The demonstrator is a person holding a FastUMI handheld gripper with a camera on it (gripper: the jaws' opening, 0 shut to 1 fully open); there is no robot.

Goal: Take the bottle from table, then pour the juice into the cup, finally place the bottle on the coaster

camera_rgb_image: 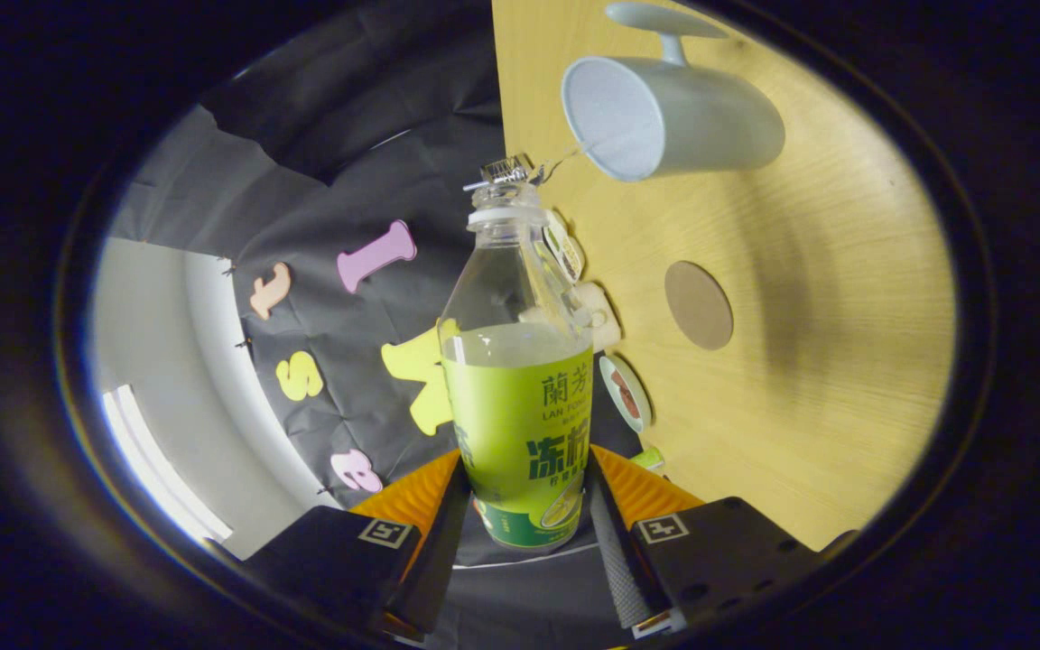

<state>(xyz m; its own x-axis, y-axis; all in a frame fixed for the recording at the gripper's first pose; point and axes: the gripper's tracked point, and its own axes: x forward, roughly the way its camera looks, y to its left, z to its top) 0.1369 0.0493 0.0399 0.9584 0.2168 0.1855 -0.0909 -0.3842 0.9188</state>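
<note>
Ribbed pads line the gripper point(527, 506), and its two fingers are clenched on the lower body of the bottle point(520, 379), one pad pressing each side of the green label near the base. The bottle runs straight out from the fingers toward 12 o'clock: base between the pads, label above, then clear plastic shoulder, white neck ring and open mouth at the far end. Liquid fills it up to just above the label's top edge; the upper part is see-through and empty.

The view is rolled on its side, so the wooden table point(809, 397) stands as a light-grained slab from 12 through 4 o'clock of the bottle, its edge running down just beside the bottle's neck and shoulder. Off the bottle's mouth at about 1 o'clock is the cup point(664, 117), pale grey-blue with a handle on its far side, its open rim turned toward the bottle. A thin stream point(565, 162) crosses the short gap from mouth to rim. At 3 o'clock of the bottle's shoulder lies the coaster point(699, 305), a round brown disc on bare wood, well apart from the cup, with open tabletop all around it and on toward the far edge.

A few small objects sit right behind the bottle at the table's near edge; I cannot tell what they are. From 7 to 11 o'clock hangs the booth's black cloth wall point(339, 181)
</note>
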